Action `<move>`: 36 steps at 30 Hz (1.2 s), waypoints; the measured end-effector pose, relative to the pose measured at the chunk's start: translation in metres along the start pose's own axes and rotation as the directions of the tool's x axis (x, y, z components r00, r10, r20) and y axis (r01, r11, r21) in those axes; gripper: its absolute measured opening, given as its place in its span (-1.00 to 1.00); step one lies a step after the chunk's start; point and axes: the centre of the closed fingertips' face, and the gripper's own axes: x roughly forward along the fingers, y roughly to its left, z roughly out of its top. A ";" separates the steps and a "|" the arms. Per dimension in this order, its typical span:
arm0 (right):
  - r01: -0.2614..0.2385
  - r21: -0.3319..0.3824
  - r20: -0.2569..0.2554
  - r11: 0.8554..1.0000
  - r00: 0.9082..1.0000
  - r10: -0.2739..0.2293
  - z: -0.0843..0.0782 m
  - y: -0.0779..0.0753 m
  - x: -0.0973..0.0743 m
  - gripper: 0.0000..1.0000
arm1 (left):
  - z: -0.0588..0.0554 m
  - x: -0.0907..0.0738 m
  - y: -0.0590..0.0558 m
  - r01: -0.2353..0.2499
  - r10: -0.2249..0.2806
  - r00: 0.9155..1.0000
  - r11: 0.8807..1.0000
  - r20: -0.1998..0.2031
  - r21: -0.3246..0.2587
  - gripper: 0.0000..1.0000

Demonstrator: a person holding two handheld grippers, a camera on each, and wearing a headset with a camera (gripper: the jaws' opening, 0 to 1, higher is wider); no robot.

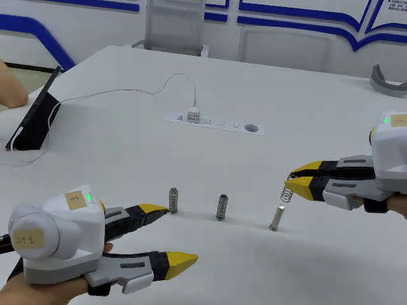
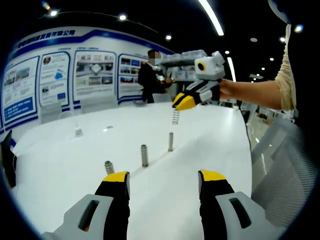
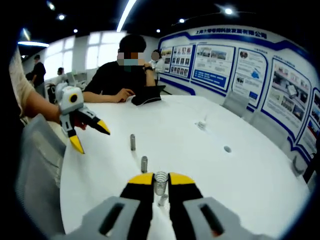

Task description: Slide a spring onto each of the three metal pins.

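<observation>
Steel springs (image 1: 221,210) already sleeve the first pin (image 1: 173,190) and middle pin (image 1: 222,197) beyond the spread left tool (image 1: 181,233); the right tool (image 1: 290,179) pinches the last spring (image 1: 287,192) just above the bare pin (image 1: 276,218).

What my right claw covers
Just beyond the tips of my right claw (image 3: 160,178), the bare pin (image 3: 162,200) is mostly covered by the jaws and the spring (image 3: 160,186) pinched between them; the claw's body runs off the head view's right edge.
</observation>
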 end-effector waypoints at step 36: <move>0.031 0.061 -0.049 0.998 0.998 -0.028 -0.037 -0.009 0.024 -0.77 | -0.006 -0.002 0.002 -0.012 0.012 1.000 1.000 -0.015 -0.012 0.11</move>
